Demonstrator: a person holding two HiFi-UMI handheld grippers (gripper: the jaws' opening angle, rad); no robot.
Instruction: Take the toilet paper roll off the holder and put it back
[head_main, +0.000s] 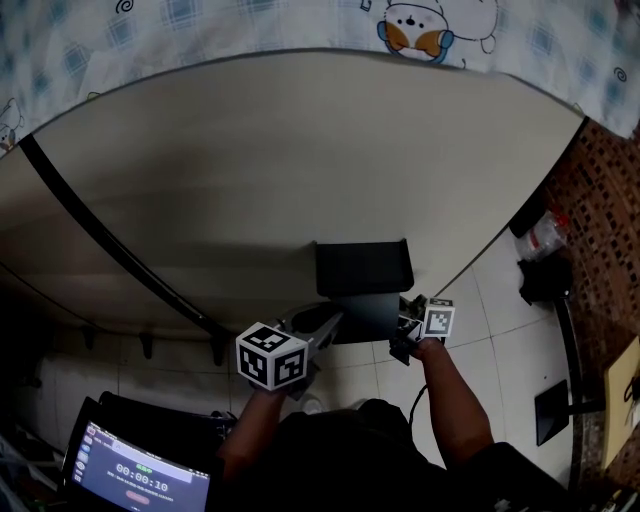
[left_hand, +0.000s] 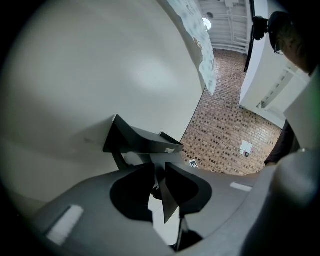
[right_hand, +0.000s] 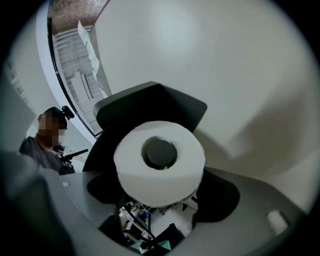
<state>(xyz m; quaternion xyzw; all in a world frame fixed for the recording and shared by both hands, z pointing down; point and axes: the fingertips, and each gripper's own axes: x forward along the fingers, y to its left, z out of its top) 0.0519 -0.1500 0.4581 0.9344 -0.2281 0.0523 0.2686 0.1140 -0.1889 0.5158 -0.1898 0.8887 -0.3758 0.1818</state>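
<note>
The pale, smooth wall (head_main: 300, 150) fills most of the head view. The black metal holder with a flat shelf on top (head_main: 362, 268) is fixed on it, a little right of the centre. The white toilet paper roll (right_hand: 159, 186) is at this holder. In the right gripper view it sits in the middle of the frame, just under the shelf; in the head view it is hidden.

The right gripper (head_main: 410, 338) stands at the right end of the holder. Its jaws are wide, one on each side of the roll, pinching the soft paper. I think it grips from the end because the roll can slide only along the bar. The open core faces this gripper's camera, so the long axis of the roll runs along the gripper and along the wall. A dark grey round end (right_hand: 160, 152) shows inside the core. It is probably the bar, so I judge the roll is not free of it.

The left gripper (left_hand: 159, 175) points at the underside of the holder. Its jaws are close together, with a narrow slit between them. Whether they press on some part of the holder to steady it, I cannot tell.
</note>
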